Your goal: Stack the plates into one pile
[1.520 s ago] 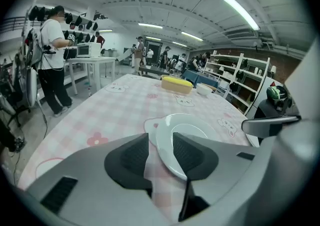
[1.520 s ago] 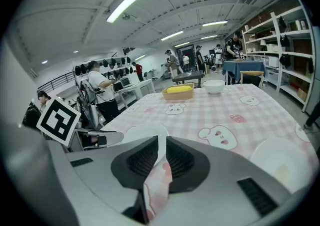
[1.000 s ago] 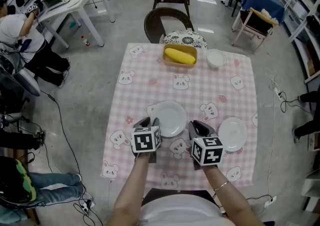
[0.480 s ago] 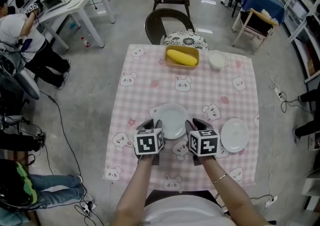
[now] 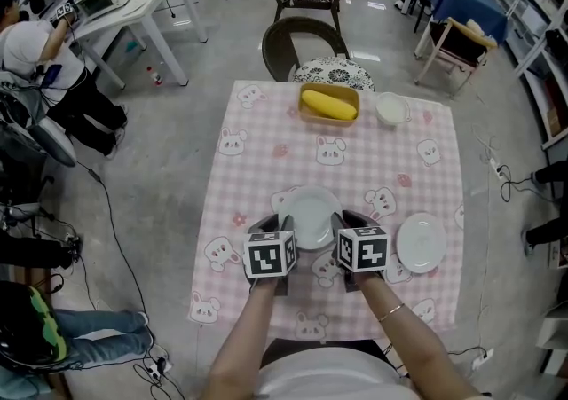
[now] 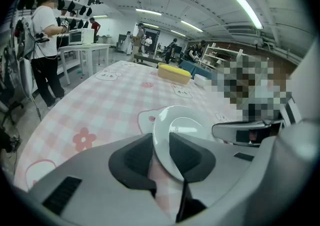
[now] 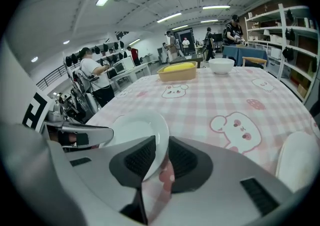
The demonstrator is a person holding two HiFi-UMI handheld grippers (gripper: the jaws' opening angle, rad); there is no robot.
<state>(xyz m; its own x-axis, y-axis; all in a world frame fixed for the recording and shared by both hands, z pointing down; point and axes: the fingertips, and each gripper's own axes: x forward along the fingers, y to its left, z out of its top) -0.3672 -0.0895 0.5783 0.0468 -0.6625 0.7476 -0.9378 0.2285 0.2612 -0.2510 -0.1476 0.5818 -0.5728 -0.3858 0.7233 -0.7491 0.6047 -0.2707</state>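
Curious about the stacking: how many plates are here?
2. One round white plate is at the near middle of the pink checked tablecloth; the second white plate lies apart, to its right.

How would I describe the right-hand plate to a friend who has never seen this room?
Find the pink checked tablecloth. Near its right edge, toward the near end, lies a white plate. Unlike the mid-table plate, it lies alone, nothing touching it.

We see a plate of glossy white glazed ceramic, smooth enough to throw back bright glints of light; the second plate has the same sheen. The counter cloth looks matt and soft, the yellow tray smooth plastic, the bowl glossy white. The floor is smooth, faintly shiny concrete.
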